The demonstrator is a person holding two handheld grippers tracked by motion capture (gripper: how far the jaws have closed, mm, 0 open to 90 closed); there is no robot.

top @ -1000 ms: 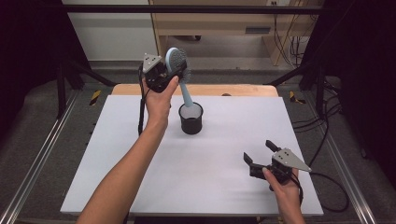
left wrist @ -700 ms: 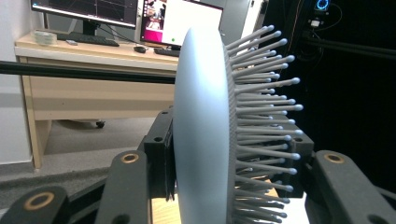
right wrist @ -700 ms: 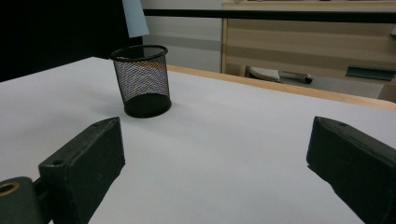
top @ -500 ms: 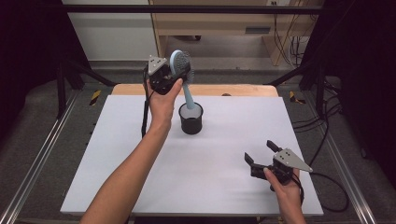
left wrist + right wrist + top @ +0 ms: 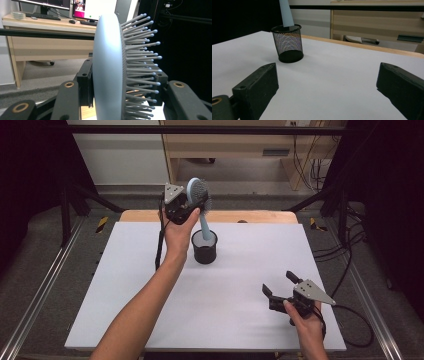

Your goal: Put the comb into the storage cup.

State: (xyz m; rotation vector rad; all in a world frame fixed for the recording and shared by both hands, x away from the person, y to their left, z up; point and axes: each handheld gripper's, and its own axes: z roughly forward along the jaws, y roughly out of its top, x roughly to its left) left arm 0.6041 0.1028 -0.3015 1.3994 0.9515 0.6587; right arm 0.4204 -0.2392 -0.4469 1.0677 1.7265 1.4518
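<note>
Mesh cup (image 5: 205,252) at table's far centre holds the brush (image 5: 199,200) handle. Left gripper (image 5: 186,209) clamps the brush head; its own view shows bristles. Right gripper (image 5: 281,286) gapes wide, empty.

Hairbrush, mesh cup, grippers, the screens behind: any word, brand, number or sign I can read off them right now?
None can be read.
Hairbrush: plain pale blue back, no marking.
Mesh cup: no label.
Left gripper and right gripper: no lettering visible.
Monitors on the desk: lit, content too small and blurred.
</note>
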